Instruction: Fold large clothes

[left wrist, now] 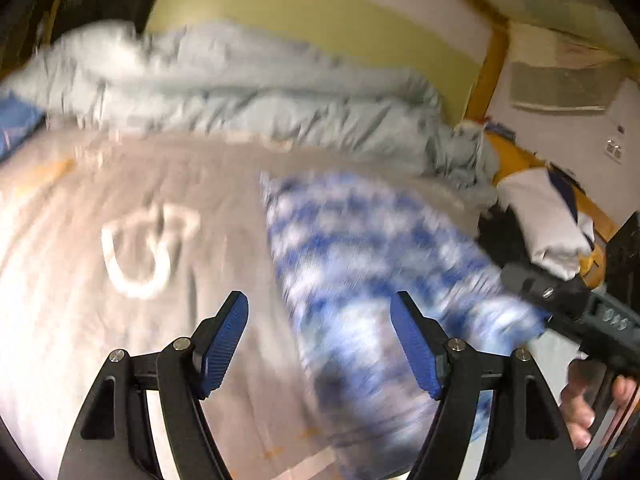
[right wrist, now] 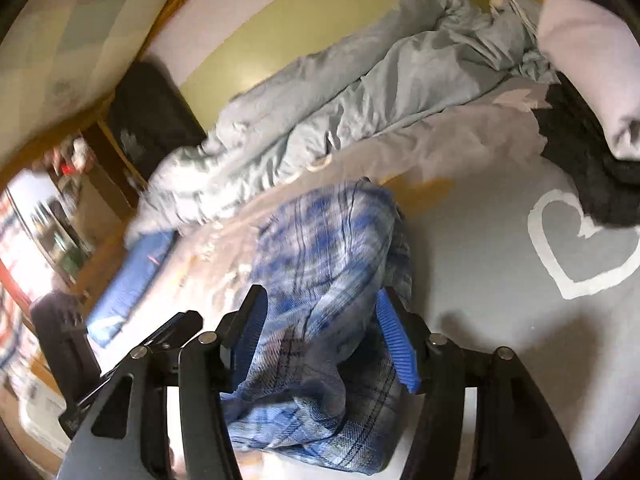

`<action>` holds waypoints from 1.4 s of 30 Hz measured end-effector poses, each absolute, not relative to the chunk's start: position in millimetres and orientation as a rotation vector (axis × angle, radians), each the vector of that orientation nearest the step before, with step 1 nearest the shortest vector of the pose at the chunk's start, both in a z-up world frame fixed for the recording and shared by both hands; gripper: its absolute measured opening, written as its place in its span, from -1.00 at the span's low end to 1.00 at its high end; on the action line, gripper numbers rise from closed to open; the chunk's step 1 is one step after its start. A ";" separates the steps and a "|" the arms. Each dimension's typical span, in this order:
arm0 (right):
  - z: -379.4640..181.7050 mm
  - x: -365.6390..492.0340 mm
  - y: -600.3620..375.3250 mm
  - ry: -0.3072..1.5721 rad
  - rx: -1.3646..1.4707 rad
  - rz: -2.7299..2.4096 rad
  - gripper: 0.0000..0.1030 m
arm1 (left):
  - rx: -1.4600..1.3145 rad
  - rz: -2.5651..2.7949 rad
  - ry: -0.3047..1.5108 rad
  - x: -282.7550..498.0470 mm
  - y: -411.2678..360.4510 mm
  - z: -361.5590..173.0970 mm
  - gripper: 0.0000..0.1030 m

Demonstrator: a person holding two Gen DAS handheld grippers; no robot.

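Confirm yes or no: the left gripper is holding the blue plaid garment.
No. The left gripper stands open over the grey bedspread, with the blue plaid garment beside it.

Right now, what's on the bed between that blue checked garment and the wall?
A crumpled pale-blue duvet lies between the checked garment and the wall, clearest in the right wrist view.

A blue plaid garment [right wrist: 324, 280] lies bunched at lower centre between the right gripper's [right wrist: 320, 340] parted jaws, on a grey heart-print bedspread [right wrist: 500, 280].
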State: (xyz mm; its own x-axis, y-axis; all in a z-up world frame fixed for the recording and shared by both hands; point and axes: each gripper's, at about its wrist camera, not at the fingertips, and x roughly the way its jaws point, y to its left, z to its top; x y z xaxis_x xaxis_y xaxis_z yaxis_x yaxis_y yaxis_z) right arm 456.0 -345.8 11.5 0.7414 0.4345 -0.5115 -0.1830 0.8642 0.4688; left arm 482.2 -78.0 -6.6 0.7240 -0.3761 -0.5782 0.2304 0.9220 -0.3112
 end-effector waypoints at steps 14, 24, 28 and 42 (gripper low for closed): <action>-21.1 451.3 -355.5 0.905 0.169 0.324 0.16 | -0.175 -0.366 0.711 467.2 -81.8 -22.0 0.47; 4.6 433.7 -349.6 0.683 0.285 0.385 0.16 | -0.151 -0.339 0.695 462.7 -86.0 -19.0 0.47; -12.4 444.5 -344.3 0.803 0.191 0.266 0.10 | -0.148 -0.337 0.693 461.8 -86.9 -18.7 0.47; -23.5 466.4 -385.1 0.635 0.569 0.300 0.46 | -0.259 -0.363 0.609 469.8 -86.0 -7.6 0.65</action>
